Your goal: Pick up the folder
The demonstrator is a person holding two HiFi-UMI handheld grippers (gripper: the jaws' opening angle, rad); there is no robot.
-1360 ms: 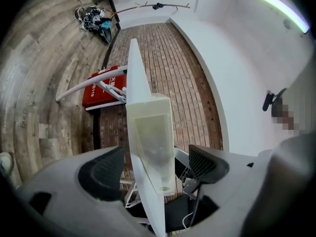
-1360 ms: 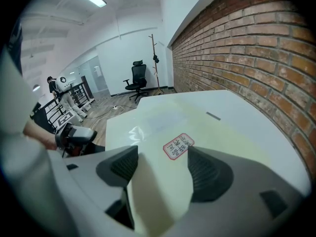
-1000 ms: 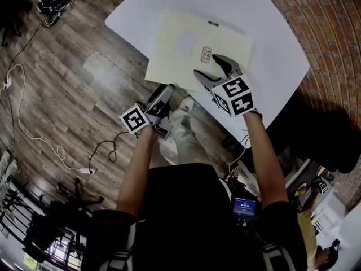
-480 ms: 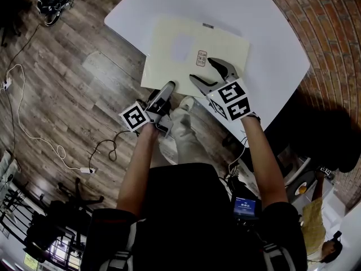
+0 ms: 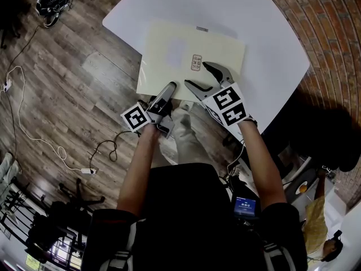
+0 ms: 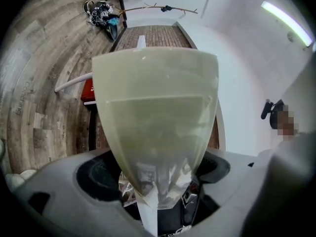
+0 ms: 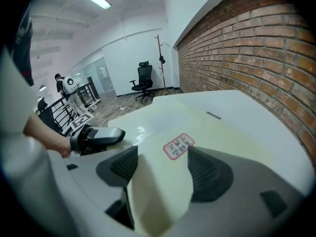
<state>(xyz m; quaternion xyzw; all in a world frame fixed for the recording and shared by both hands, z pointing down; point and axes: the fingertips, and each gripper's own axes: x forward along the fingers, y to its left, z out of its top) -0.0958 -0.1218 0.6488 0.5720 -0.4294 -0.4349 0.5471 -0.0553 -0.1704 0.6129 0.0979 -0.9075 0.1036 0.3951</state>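
At the folder (image 5: 186, 55)'s near edge, left gripper (image 5: 169, 87) fingers clamp it, now drawn further off the worktop (image 5: 271, 33) (nearly liftable); right gripper (image 5: 197, 75) fingers gape.

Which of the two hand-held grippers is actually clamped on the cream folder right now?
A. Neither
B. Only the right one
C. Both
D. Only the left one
D: the left gripper is closed on the near edge of the folder, which runs in between its jaws, while the right gripper is spread wide open over the folder.
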